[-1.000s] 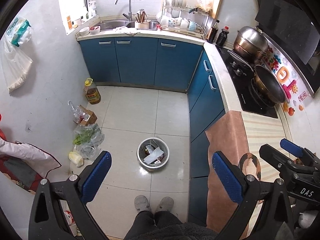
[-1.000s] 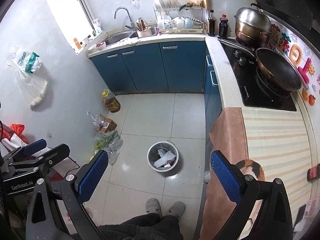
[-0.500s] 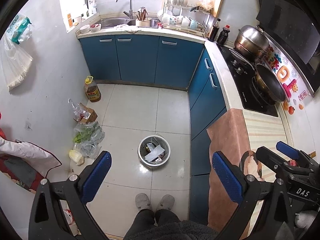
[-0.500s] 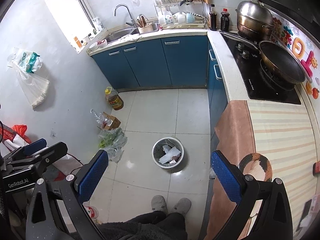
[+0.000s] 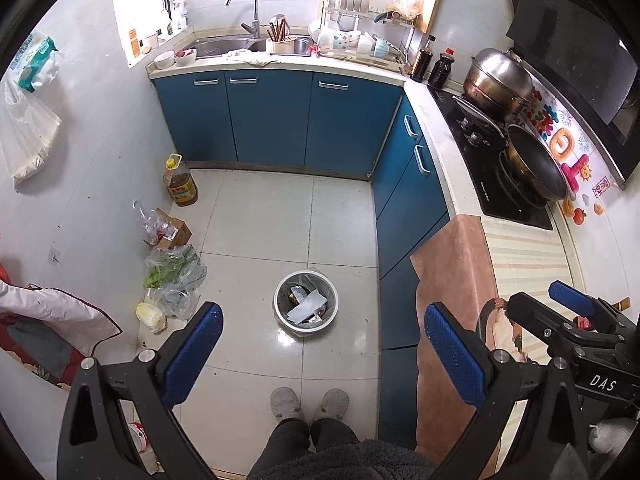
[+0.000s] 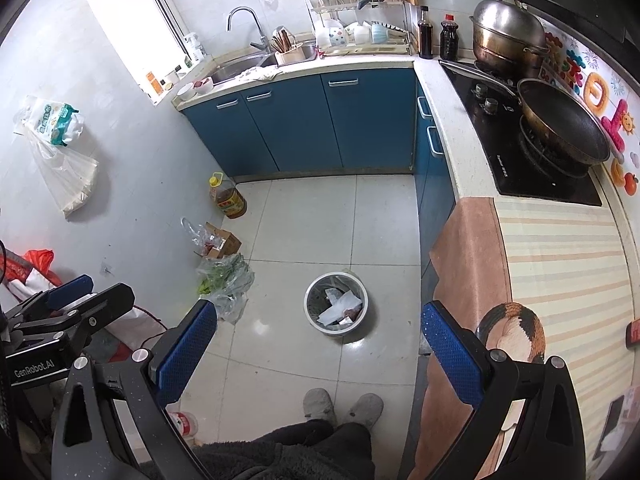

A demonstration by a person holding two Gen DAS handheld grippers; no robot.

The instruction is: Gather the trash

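While both claws hang high over the kitchen floor, the step in hand: surveying before any pick-up, by my reading.
Left claw (image 5: 320, 348): released, jaws spread wide, nothing between them.
Right claw (image 6: 316, 344): released too, jaws wide, empty.
Trash bin (image 5: 306, 304): on the floor below and ahead of both claws, between the jaws in each view, lined with a bag and already holding paper scraps.
Loose trash: crumpled plastic bags (image 5: 176, 276) and a small cardboard box (image 5: 172, 232) by the wall, to the left of the left claw; which of these count as rubbish I cannot tell.
Person's slippers (image 5: 308, 400): just behind the bin.
Next move: probably lower a claw toward the bin's liner rim or the bags, then close on thin, slippery plastic.
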